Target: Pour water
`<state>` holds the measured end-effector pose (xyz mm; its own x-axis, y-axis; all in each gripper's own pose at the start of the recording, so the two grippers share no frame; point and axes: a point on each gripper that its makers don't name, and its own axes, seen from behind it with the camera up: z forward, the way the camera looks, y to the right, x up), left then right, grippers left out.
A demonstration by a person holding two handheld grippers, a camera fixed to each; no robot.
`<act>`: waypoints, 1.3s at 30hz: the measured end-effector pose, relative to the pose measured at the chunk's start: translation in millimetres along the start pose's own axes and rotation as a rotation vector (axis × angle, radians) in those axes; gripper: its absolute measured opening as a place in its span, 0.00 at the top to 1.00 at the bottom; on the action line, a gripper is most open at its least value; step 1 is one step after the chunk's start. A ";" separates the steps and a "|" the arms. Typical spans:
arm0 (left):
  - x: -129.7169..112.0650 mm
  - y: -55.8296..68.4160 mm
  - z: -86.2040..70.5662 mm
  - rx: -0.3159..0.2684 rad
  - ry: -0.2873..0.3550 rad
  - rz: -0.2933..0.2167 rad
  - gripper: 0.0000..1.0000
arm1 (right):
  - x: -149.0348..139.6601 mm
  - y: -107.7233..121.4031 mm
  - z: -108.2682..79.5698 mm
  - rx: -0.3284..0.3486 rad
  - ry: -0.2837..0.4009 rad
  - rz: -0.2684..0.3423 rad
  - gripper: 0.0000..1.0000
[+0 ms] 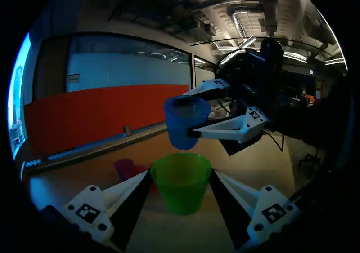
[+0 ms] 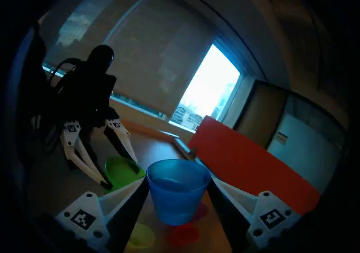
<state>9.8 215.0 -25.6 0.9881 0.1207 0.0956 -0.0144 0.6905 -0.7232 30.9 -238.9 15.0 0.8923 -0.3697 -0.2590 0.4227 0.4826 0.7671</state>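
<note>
My left gripper [image 1: 180, 176] is shut on a green cup [image 1: 181, 194], held upright above the wooden table [image 1: 265, 163]. Just above and behind its rim hangs a blue cup [image 1: 184, 125], gripped by my right gripper [image 1: 183, 117], which reaches in from the right. In the right gripper view the blue cup [image 2: 177, 197] sits upright between the fingers of my right gripper [image 2: 177, 181], with water showing inside. Lower left of it, the green cup [image 2: 120, 168] appears open and empty in my left gripper [image 2: 120, 172].
A purple cup [image 1: 124, 166] stands on the table behind the green cup. Below the blue cup lie a yellow cup [image 2: 141, 237], a red cup [image 2: 184, 234] and the purple cup [image 2: 201, 211]. An orange wall panel [image 1: 99, 113] and glass run along the table's far side.
</note>
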 end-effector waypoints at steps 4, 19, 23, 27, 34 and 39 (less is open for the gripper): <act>-1.0 1.9 0.4 -0.003 0.000 0.003 0.12 | 0.5 1.1 1.1 0.000 -0.012 -0.046 0.09; 3.8 6.8 1.4 -0.014 0.012 0.009 0.12 | 6.8 7.3 6.5 0.011 -0.049 -0.222 0.09; 5.6 8.7 2.0 -0.018 0.016 0.008 0.12 | 10.2 9.0 7.6 0.014 -0.056 -0.260 0.09; 7.0 9.9 2.1 -0.020 0.019 0.009 0.12 | 12.4 9.5 8.7 0.017 -0.062 -0.288 0.09; 9.4 12.4 3.0 -0.026 0.024 0.010 0.12 | 17.5 8.4 10.2 0.026 -0.072 -0.342 0.09; 10.7 14.5 3.8 -0.030 0.027 0.014 0.12 | 20.2 8.3 11.2 0.029 -0.078 -0.379 0.09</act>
<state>19.6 229.0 -32.4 0.9916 0.1106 0.0665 -0.0245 0.6670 -0.7446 50.7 -251.3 22.7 0.6584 -0.5772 -0.4830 0.7146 0.2780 0.6419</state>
